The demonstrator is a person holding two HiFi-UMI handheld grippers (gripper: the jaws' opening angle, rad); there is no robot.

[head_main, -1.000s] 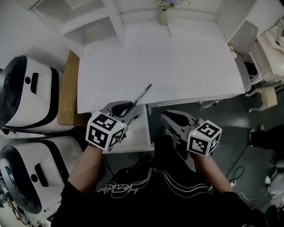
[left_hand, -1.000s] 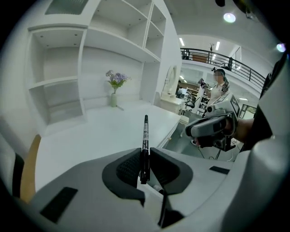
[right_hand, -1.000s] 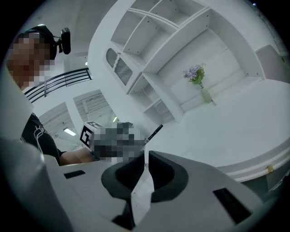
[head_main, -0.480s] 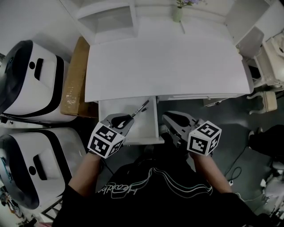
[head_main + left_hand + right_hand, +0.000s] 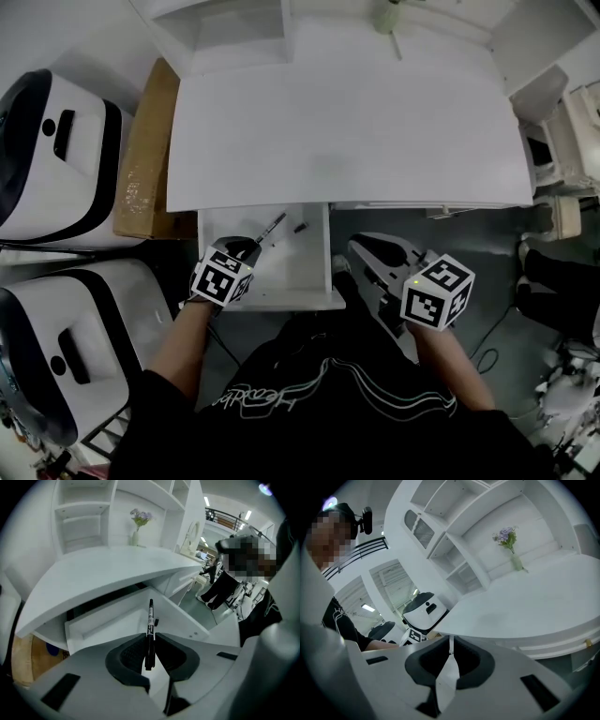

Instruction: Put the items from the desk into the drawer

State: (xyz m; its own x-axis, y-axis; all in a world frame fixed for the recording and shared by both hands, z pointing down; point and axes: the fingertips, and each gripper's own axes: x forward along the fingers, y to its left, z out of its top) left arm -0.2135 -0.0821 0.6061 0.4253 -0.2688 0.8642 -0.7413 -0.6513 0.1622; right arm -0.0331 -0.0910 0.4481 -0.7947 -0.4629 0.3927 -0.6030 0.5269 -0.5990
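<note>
A slim black pen (image 5: 150,620) with a white band is clamped by the left gripper (image 5: 150,638) above the open drawer (image 5: 108,620). The right gripper (image 5: 450,641) is closed, with nothing held.

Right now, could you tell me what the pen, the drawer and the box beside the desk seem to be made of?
The pen looks plastic: smooth black barrel, pale label. The drawer is probably painted wood or board: flat matt white. The box looks cardboard: dull brown face.

Pen (image 5: 272,228) over drawer (image 5: 292,270) under desk (image 5: 347,122) front, vase (image 5: 387,17) at desk's back
</note>
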